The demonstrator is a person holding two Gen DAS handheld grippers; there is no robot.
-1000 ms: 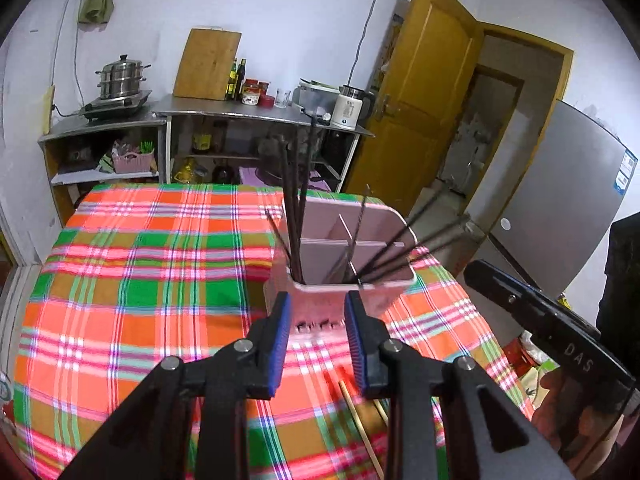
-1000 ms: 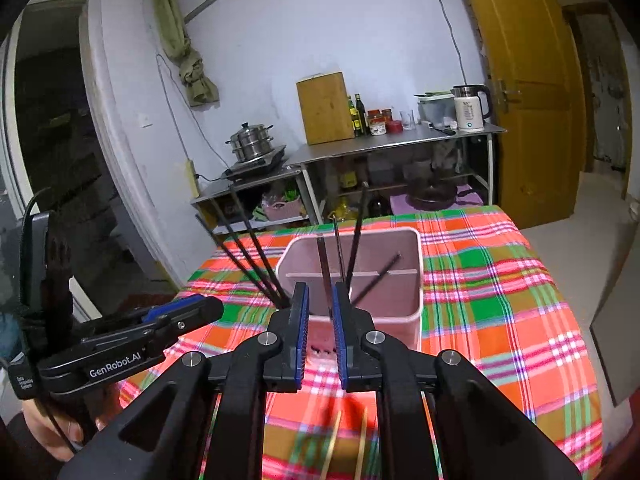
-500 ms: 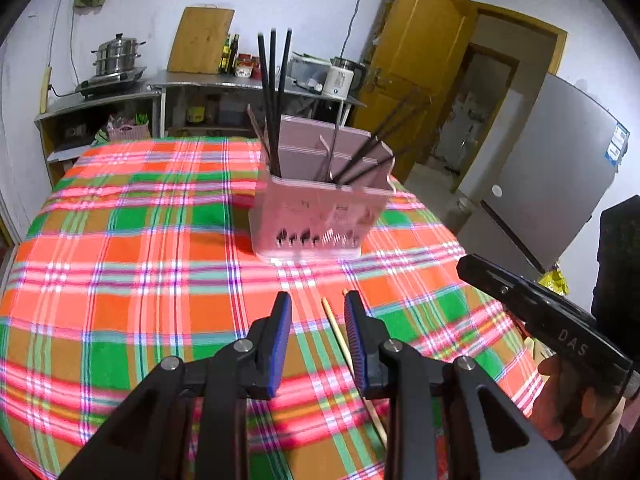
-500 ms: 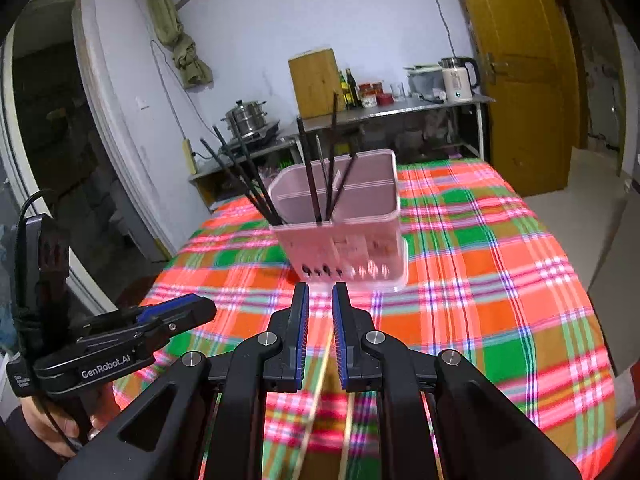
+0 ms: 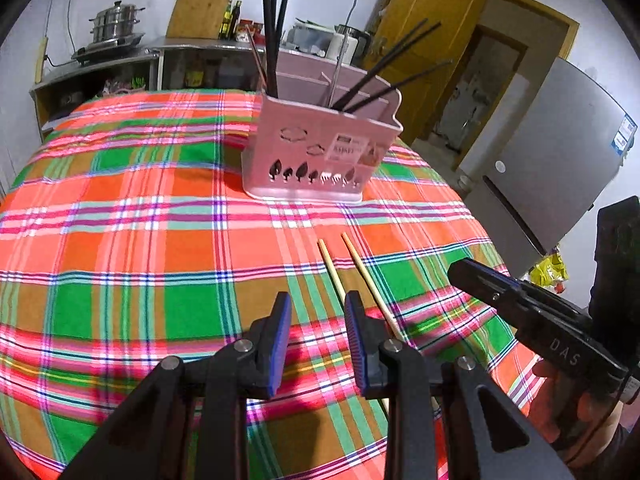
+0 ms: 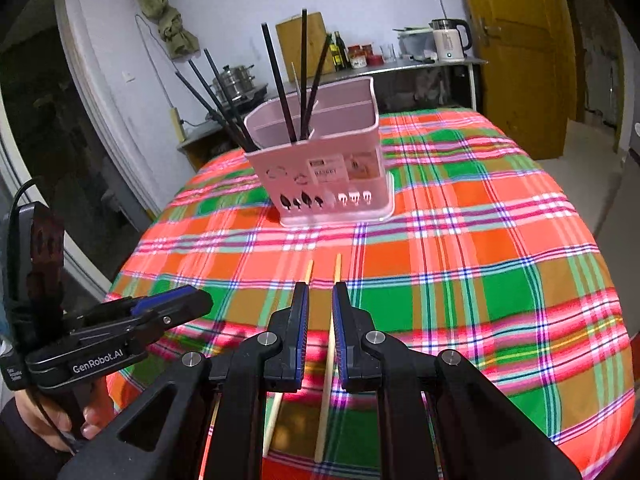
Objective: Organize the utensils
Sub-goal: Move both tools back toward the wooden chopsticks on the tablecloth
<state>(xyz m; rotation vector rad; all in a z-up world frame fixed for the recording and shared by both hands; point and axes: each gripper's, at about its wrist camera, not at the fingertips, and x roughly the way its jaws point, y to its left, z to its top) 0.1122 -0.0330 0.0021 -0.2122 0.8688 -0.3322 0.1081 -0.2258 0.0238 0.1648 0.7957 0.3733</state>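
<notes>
A pink utensil holder (image 5: pixel 320 152) (image 6: pixel 328 168) stands upright on the plaid tablecloth with several black chopsticks (image 5: pixel 274 20) (image 6: pixel 280 80) sticking out of it. Two wooden chopsticks (image 5: pixel 332 272) (image 6: pixel 337 268) lie side by side on the cloth in front of it. My left gripper (image 5: pixel 318 320) hovers open just left of them, with nothing between its fingers. My right gripper (image 6: pixel 320 300) hangs over them with a narrow gap between its pads. One chopstick shows on the cloth through that gap, and the pads do not touch it. Each gripper also appears in the other's view (image 5: pixel 520 308) (image 6: pixel 172 308).
The round table (image 6: pixel 580 360) drops off close on the right and near sides. Behind it stand a metal shelf with a steamer pot (image 5: pixel 114 20), a cutting board (image 5: pixel 202 6) and a kettle (image 6: pixel 450 42). A yellow door (image 5: pixel 420 40) and a grey fridge (image 5: pixel 560 168) are to the right.
Both grippers have sunk toward the table and drawn back from the holder, which now shows from the side. The two wooden chopsticks have come into full view under the fingers.
</notes>
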